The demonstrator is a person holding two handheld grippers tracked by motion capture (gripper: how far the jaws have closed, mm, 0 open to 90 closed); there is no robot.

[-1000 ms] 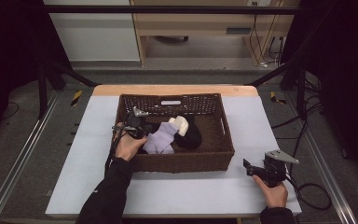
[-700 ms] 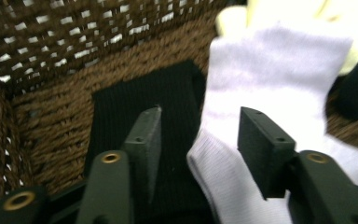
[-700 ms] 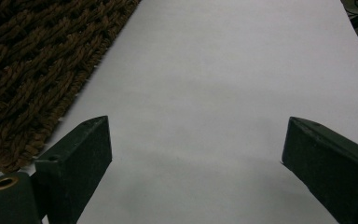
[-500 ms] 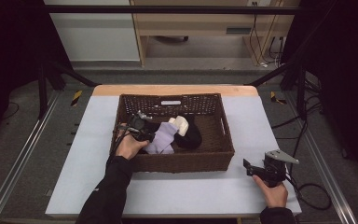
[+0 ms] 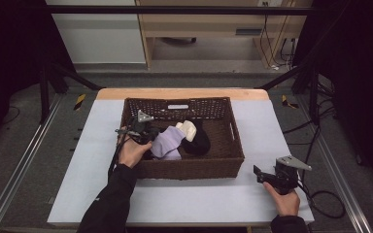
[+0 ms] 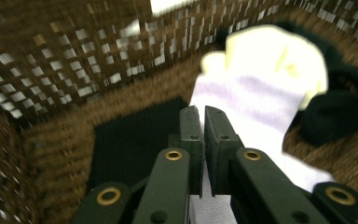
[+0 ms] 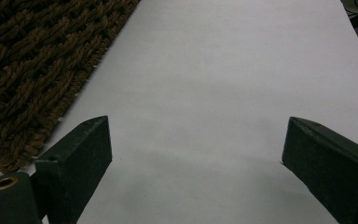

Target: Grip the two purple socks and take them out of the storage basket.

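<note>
A brown wicker basket stands mid-table and holds a lilac-and-white sock, a cream sock and a black sock. My left gripper reaches into the basket's left part. Its jaws have just been closing, and the left gripper is now shut, with no cloth seen between the pads. The tips hover where a black cloth meets the lilac-and-white sock. The cream sock and black sock lie beyond. My right gripper rests on the table right of the basket. In its own view the right gripper is open and holds nothing.
The white tabletop has free room left and right of the basket. The basket's woven wall is close on the right gripper's left. A wooden shelf unit stands beyond the table's far edge, and cables lie at the right.
The left gripper has shifted a little to the right inside the basket, toward the lilac-and-white sock. The right hand has stayed where it was.
</note>
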